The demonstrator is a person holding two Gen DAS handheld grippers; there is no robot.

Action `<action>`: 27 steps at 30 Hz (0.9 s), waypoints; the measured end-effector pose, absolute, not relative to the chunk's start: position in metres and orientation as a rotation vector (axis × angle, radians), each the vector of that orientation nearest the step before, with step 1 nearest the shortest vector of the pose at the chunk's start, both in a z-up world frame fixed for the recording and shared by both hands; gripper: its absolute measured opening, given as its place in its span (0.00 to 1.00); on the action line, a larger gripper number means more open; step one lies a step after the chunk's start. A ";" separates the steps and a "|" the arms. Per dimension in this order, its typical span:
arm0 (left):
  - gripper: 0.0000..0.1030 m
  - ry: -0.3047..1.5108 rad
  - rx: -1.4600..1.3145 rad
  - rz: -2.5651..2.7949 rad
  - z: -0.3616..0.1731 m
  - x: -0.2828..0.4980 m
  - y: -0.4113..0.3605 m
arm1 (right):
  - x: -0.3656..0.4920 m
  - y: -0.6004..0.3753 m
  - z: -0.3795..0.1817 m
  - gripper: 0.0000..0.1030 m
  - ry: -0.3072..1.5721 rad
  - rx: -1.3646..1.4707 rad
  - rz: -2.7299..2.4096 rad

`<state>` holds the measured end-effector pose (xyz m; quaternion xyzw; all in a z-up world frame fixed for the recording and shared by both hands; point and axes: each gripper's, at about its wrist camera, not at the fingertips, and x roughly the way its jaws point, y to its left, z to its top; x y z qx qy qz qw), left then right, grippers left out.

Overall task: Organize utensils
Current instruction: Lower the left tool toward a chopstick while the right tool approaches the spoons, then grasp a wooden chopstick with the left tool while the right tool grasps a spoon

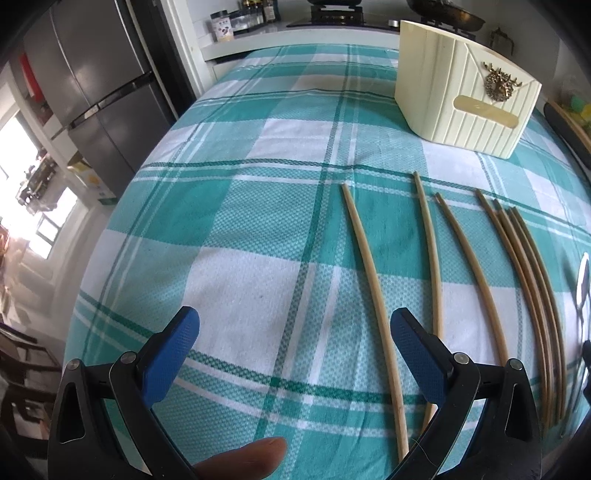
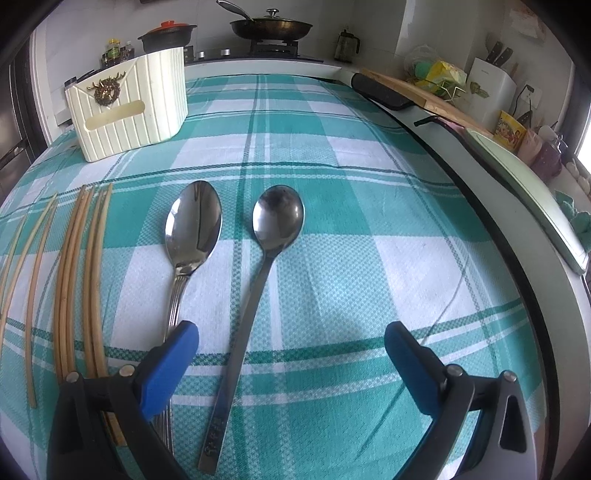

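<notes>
Several bamboo chopsticks (image 1: 373, 288) lie side by side on the green checked cloth (image 1: 240, 206), running away from me. A cream ribbed holder (image 1: 461, 92) with a gold stag badge stands upright beyond them. My left gripper (image 1: 295, 325) hovers open above the cloth, its right finger over the near ends of two chopsticks. In the right wrist view the chopsticks (image 2: 70, 273) lie at the left, beside two steel spoons: a large one (image 2: 194, 229) and a darker slim one (image 2: 277, 221). My right gripper (image 2: 291, 338) is open, straddling the slim spoon's handle. The holder (image 2: 129, 107) stands far left.
A fridge (image 1: 96, 92) stands left of the table. Behind are a stove with a pan (image 2: 271, 27) and a clay pot (image 2: 166, 35). A cutting board (image 2: 424, 92), knife block (image 2: 487, 88) and a pale green tray (image 2: 528, 192) line the right counter. A fingertip (image 1: 251, 458) shows below.
</notes>
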<state>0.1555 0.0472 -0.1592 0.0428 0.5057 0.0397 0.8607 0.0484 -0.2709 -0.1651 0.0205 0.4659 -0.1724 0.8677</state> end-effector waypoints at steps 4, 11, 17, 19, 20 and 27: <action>1.00 1.068 0.091 0.087 -0.163 0.162 0.048 | 0.050 -0.271 -0.166 1.00 0.975 0.040 -0.356; 1.00 1.080 0.108 0.073 -0.174 0.174 0.051 | 0.049 -0.287 -0.172 1.00 0.970 0.142 -0.301; 1.00 1.087 0.062 -0.066 -0.180 0.171 0.074 | 0.046 -0.294 -0.171 1.00 1.022 0.078 -0.197; 1.00 1.095 0.077 -0.130 -0.180 0.171 0.080 | 0.046 -0.300 -0.170 0.99 1.042 0.072 -0.193; 1.00 1.104 0.098 -0.162 -0.180 0.172 0.081 | 0.047 -0.302 -0.170 0.99 1.055 0.075 -0.192; 0.98 1.193 0.127 -0.200 -0.178 0.200 0.063 | 0.075 -0.295 -0.163 0.73 1.033 0.075 -0.168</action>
